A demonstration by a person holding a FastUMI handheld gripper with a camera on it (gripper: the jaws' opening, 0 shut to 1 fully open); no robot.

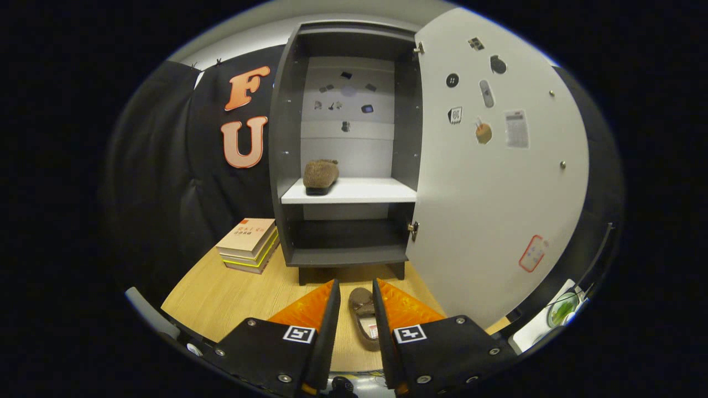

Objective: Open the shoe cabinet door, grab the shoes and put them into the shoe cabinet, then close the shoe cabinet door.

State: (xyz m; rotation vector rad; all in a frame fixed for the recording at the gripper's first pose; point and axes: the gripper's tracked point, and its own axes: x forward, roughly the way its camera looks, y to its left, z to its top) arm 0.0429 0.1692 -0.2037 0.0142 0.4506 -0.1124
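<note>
The dark shoe cabinet (283,143) stands on the wooden table (232,296) with its white door (487,221) swung wide to the right. One fuzzy brown shoe (320,176) rests at the left of the white middle shelf (365,191). A second brown shoe (362,318) lies on the table in front of the cabinet, seen in the narrow gap between my fingers, its right edge hidden behind the right finger. My gripper (355,283) hovers over this shoe, with the fingers a little apart and not pressing on it.
A stack of books (247,243) lies on the table left of the cabinet. The cabinet's bottom compartment (348,235) is dark and holds nothing visible. A white object with something green (561,309) sits beyond the door's lower right edge.
</note>
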